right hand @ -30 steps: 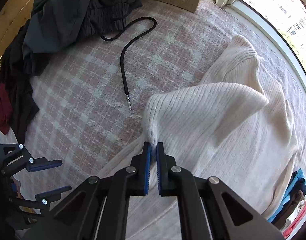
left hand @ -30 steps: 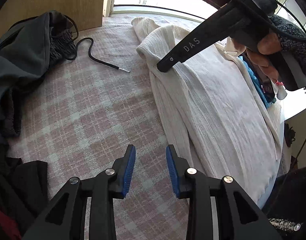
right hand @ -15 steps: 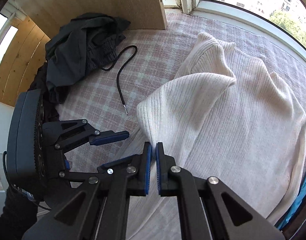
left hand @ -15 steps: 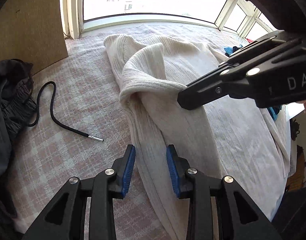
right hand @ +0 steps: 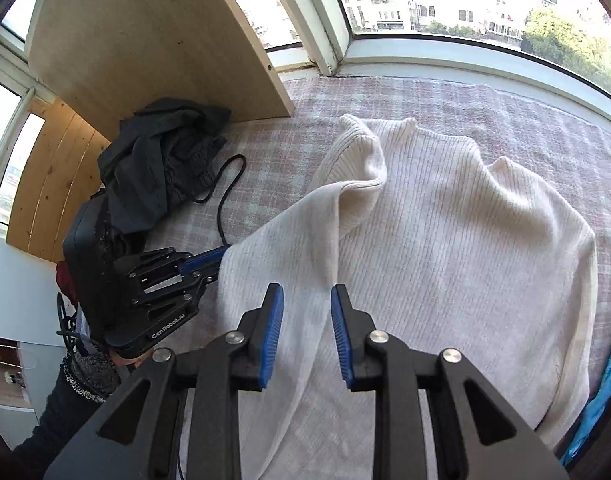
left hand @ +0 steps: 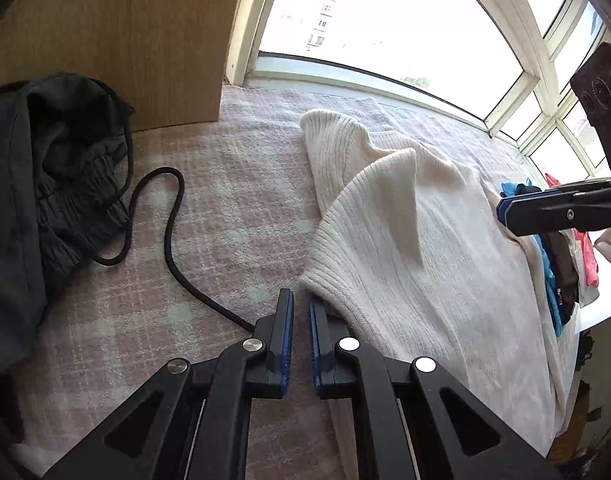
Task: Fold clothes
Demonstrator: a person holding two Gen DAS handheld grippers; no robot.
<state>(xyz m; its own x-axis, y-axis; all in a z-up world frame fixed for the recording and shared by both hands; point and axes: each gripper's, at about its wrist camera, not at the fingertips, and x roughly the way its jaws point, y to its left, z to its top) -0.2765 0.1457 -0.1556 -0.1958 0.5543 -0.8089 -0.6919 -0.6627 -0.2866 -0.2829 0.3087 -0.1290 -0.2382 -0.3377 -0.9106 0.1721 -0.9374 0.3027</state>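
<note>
At nine o'clock the left hand-held gripper [right hand: 209, 266] pinches the cream sweater [right hand: 445, 248] edge on the plaid bed [right hand: 545, 128]. Right hand-held gripper [right hand: 307, 336] gapes empty. One sleeve folded; the rest seems undone.

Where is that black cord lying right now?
The black cord snakes across the pink checked blanket in the left wrist view, between the dark clothes pile on the left and the cream sweater.
</note>
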